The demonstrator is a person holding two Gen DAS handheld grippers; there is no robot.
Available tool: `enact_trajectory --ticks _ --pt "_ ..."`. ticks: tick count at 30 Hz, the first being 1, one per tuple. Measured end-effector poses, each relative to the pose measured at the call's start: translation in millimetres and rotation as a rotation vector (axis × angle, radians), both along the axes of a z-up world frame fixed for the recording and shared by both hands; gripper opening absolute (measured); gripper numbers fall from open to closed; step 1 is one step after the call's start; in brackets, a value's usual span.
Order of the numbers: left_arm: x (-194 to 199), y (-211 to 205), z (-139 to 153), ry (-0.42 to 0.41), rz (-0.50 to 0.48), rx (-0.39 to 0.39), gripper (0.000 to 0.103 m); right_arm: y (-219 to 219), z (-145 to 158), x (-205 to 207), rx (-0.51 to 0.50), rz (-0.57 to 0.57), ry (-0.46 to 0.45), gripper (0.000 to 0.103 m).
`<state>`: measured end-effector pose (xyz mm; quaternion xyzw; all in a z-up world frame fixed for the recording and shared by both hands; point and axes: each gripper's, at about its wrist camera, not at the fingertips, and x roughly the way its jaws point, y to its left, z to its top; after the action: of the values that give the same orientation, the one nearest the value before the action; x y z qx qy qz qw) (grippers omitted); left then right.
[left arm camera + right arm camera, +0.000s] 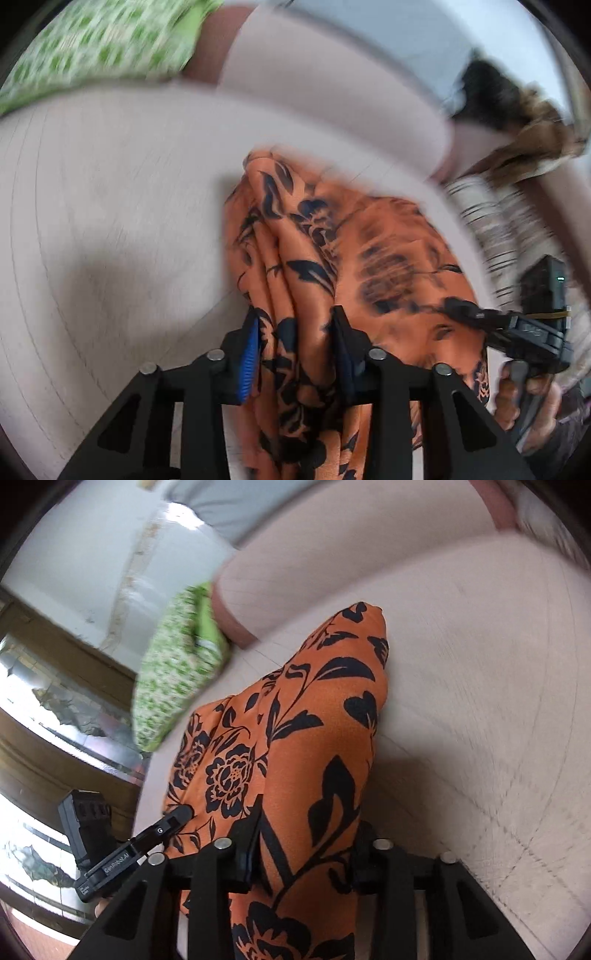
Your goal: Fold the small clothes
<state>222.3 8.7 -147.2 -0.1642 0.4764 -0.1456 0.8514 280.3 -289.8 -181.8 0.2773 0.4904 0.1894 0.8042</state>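
Pale pink upholstery (pixel 110 221) is filling both wrist views, a sofa seat by the look of it, and I'm working the orange floral garment (pixel 332 258) over its middle. I'm seeing the cloth hanging bunched between the fingers of my left gripper (pixel 295 332) and likewise running through my right gripper (pixel 306 834); both pairs of jaws are standing partway apart, and I cannot tell whether the pads are truly pinching or only cradling the folds. I'm judging that I'm mid-fold, carrying one edge across. Next I'm needing to lay it flat on the seat and square the edges before letting go. A green patterned cushion (pixel 173 672) is sitting at the seat's far left corner, and striped cloth (pixel 491 221) is lying near its right edge, both crowding the landing space.
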Motion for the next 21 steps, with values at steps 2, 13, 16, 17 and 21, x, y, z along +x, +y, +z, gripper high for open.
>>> enact_trajectory --ticks 2,13,16,17,21 --pt "-8 7 3 -0.033 0.026 0.0 0.058 -13 -7 -9 0.068 -0.039 -0.022 0.057" --pt "-33 -23 33 -0.141 -0.043 0.197 0.057 0 54 -25 0.14 0.022 -0.185 0.072" --pt "-23 -19 15 -0.043 -0.015 0.193 0.06 -4 14 -6 0.203 -0.039 -0.025 0.073" --pt "-23 -17 22 -0.054 -0.001 0.187 0.06 -6 21 -6 0.214 -0.029 -0.051 0.073" --pt "-6 -18 61 -0.141 0.022 0.206 0.064 2 61 10 0.187 0.042 -0.164 0.073"
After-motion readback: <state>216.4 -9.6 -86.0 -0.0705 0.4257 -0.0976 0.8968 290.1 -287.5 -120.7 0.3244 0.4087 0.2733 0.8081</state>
